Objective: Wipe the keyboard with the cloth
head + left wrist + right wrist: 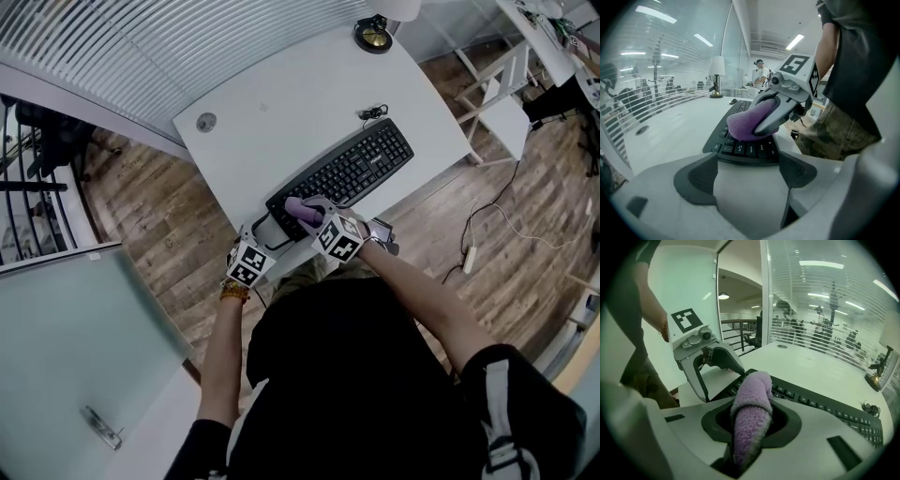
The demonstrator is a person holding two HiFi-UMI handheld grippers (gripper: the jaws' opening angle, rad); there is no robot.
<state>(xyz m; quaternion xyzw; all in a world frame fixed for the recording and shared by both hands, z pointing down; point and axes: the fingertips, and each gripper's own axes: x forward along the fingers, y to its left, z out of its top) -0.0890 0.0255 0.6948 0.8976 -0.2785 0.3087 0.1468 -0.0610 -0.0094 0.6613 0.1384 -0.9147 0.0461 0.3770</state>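
No writing that we can read

We see white legends on the nearest keys of the keyboard [745, 149], but they are too small and blurred for us to make out. The marker cubes [339, 238] on the grippers, near the keyboard's left end, carry only black-and-white square patterns, which we cannot read as letters or numbers.

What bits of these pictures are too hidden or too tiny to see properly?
- Head view: the near end of the keyboard is covered by the cloth and the right gripper.
- Head view: the key letters are too small to read.
- Right gripper view: the keyboard's far end is cut off by the picture's dark rim.
- Head view: the lamp is cut off by the top edge.
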